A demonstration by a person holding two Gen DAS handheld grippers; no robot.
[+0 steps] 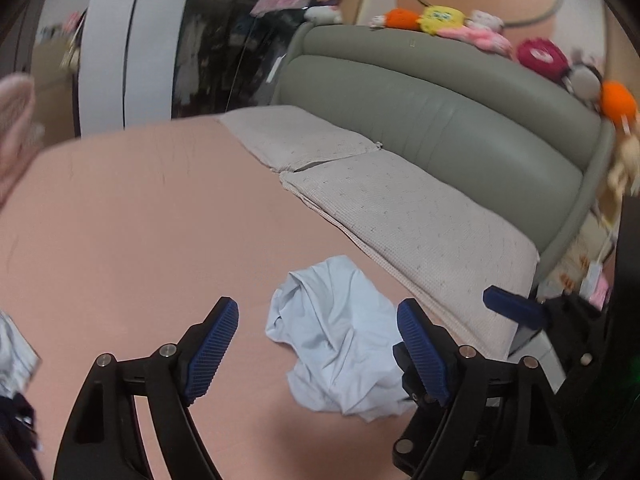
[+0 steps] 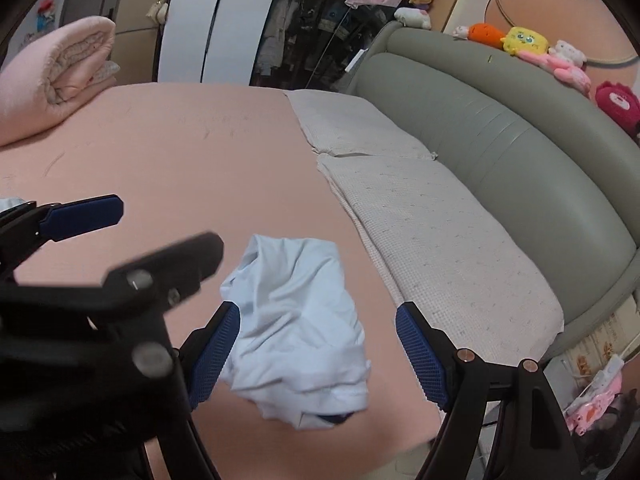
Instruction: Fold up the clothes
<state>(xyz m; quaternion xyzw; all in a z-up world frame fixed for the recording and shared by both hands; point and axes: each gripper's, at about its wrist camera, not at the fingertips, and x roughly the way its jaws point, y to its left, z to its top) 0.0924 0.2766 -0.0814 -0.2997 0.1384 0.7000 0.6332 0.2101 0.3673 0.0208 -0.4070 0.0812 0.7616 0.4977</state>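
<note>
A crumpled light blue garment [image 1: 340, 332] lies on the pink bed sheet [image 1: 140, 220], near the lower pillow. In the left wrist view, my left gripper [image 1: 316, 344] hovers above it, open, blue pads wide apart and touching nothing. The right wrist view shows the same garment [image 2: 296, 320] on the sheet below my right gripper [image 2: 318, 356], which is also open and holds nothing. My left gripper [image 2: 168, 226] appears there at the left, blurred, over the sheet. One blue finger of the right gripper [image 1: 512, 308] shows at the right of the left wrist view.
Two beige pillows [image 2: 420, 216] lie along a grey-green padded headboard [image 2: 520, 152] topped with several plush toys [image 2: 524, 40]. A rolled pink blanket [image 2: 52, 84] sits at the bed's far left. Another pale cloth [image 1: 12, 356] shows at the left edge. The bed's edge runs at lower right.
</note>
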